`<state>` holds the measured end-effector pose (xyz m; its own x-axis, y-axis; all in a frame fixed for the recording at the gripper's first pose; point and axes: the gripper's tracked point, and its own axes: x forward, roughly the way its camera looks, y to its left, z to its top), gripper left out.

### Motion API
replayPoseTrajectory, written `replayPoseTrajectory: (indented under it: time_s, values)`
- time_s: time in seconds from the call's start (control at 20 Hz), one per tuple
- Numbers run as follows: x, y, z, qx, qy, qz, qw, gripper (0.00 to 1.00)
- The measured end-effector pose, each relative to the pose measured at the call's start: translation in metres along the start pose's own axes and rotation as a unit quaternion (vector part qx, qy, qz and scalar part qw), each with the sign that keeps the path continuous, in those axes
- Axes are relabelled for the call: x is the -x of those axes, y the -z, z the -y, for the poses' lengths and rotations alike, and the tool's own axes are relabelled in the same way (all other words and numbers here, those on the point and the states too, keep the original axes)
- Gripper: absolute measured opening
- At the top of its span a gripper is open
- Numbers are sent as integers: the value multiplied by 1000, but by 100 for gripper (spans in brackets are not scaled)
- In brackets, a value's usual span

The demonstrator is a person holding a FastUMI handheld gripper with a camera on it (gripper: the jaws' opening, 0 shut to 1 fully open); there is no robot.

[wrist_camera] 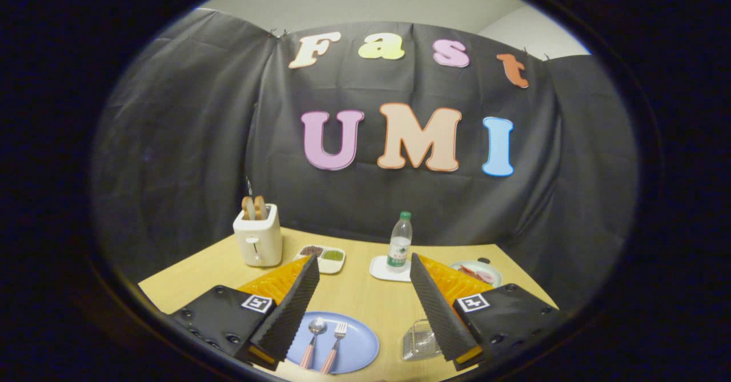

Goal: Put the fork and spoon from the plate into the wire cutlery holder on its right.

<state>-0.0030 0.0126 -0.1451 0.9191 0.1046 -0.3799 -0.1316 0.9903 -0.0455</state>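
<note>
A light blue plate (360, 345) lies on the wooden table, low between my fingers and nearer the left one. On it rest a spoon (313, 334) and a fork (336, 339), side by side, both with pinkish handles pointing toward me. To the plate's right stands the clear wire cutlery holder (420, 340), partly hidden behind my right finger. My gripper (364, 262) hangs above the table, open wide, with nothing between its fingers.
A white toaster (258, 239) with bread slices stands at the back left. Beside it is a small white two-part dish (322, 256). A water bottle (400, 242) stands on a white coaster (381, 270). A small plate of food (478, 272) sits at the back right.
</note>
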Motion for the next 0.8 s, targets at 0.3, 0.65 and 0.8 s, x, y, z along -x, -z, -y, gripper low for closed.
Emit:
replayPoseTrajectory:
  time_s: [0.3, 0.65, 0.8]
  values:
    - [-3, 62, -6, 13, -24, -75, 997, 100]
    - [1, 123, -19, 36, -48, -131, 989, 100]
    - [-2, 157, -25, 36, -54, -165, 984, 100]
